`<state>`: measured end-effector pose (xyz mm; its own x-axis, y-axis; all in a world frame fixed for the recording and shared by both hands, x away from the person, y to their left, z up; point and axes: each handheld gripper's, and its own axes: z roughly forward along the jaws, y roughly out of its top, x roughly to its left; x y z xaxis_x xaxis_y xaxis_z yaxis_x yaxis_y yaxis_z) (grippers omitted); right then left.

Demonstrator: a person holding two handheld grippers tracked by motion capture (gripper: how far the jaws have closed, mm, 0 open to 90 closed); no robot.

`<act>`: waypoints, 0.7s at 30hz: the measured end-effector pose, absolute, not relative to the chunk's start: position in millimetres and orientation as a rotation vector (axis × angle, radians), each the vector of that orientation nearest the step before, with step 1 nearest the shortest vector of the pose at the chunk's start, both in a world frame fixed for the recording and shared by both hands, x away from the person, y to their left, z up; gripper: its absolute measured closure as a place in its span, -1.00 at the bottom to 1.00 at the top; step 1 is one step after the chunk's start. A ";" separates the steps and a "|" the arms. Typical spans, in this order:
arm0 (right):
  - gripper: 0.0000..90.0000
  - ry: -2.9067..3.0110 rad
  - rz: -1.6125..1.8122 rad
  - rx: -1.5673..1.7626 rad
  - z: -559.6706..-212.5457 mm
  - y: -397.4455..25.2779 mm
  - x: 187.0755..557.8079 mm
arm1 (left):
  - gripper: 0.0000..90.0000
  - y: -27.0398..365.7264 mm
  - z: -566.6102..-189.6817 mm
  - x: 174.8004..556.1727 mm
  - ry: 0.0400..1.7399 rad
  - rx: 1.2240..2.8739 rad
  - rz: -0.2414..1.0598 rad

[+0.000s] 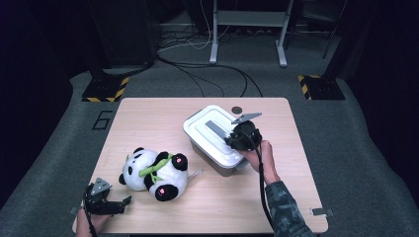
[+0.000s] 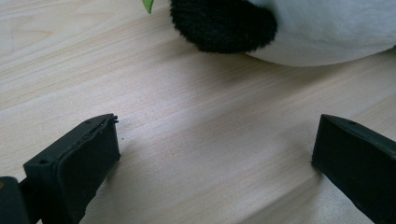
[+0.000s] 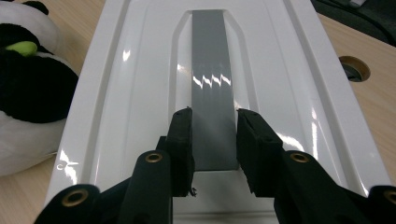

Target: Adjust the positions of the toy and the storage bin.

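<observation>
A white plastic box (image 1: 217,160) with a white lid (image 1: 200,126) stands right of the table's middle. Along the lid runs a grey handle strip (image 3: 211,70). My right gripper (image 3: 214,135) reaches over the box's near end, and its jaws press on both sides of that handle (image 1: 216,129). A black-and-white plush panda (image 1: 155,175) with a green leaf lies on the table, left of the box. My left gripper (image 1: 123,202) rests open at the table's front left corner. Bare wood lies between its jaws (image 2: 215,154), with the panda (image 2: 303,32) just ahead.
The wooden table (image 1: 148,118) has a round cable hole (image 1: 237,109) behind the box. Black stands with yellow-striped bases (image 1: 106,89) and loose cables lie on the grey floor beyond. A metal clip (image 1: 321,212) sits at the front right edge.
</observation>
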<state>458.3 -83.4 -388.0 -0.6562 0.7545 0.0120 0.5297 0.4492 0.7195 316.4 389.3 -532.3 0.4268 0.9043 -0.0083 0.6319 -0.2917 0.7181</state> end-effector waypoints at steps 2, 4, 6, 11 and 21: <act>0.49 2.389 1.024 1.105 -388.2 -85.7 454.3 | -1.00 389.3 -532.3 316.4 1.292 2.031 0.537; 0.48 2.390 1.025 1.102 -388.1 -86.6 454.3 | -1.00 389.4 -532.2 316.5 1.291 2.032 0.537; 0.47 2.395 1.012 1.103 -387.3 -85.4 455.8 | -1.00 389.3 -532.3 316.4 1.293 2.030 0.538; 0.34 2.427 0.977 1.090 -384.4 -77.0 469.6 | -1.00 389.5 -532.2 316.5 1.290 2.033 0.540; 0.47 2.457 0.951 1.047 -382.6 -55.9 490.8 | -1.00 390.0 -531.9 316.9 1.289 2.037 0.536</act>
<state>490.8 -55.9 -382.6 -0.6872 0.7262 -0.0192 0.5240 0.5138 0.6793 316.9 390.0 -531.9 0.4307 0.9025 -0.0060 0.6322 -0.2970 0.7156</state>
